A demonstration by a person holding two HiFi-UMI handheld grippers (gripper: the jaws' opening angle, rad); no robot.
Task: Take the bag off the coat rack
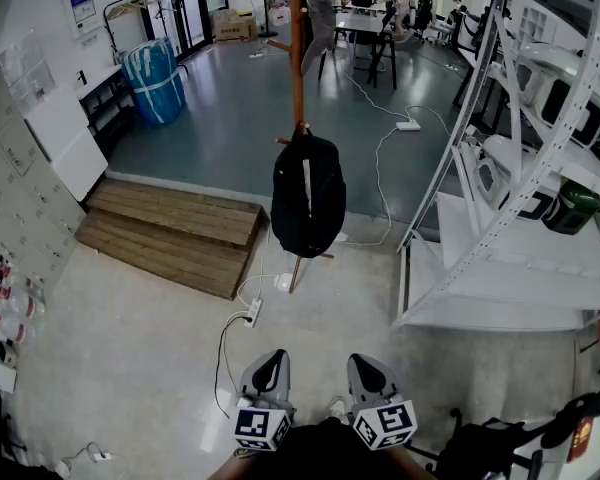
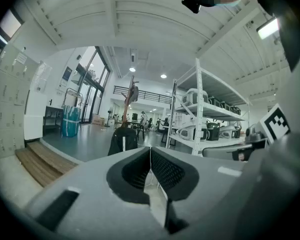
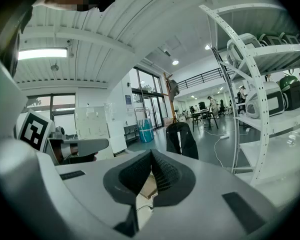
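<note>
The right gripper (image 3: 151,156), jaws together and empty, faces the hanging black bag (image 3: 182,139).

black bag (image 1: 308,208), brown rack (image 1: 296,48), seemingly white stripe (image 1: 307,181)

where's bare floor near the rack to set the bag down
Pale floor between the wooden platform and power strip is bare; so is the pale stretch between rack and shelving. The rack's foot, under the bag, is crowded with cables.

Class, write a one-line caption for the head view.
Black bag hanging from a wooden coat rack beside white shelving.
</note>
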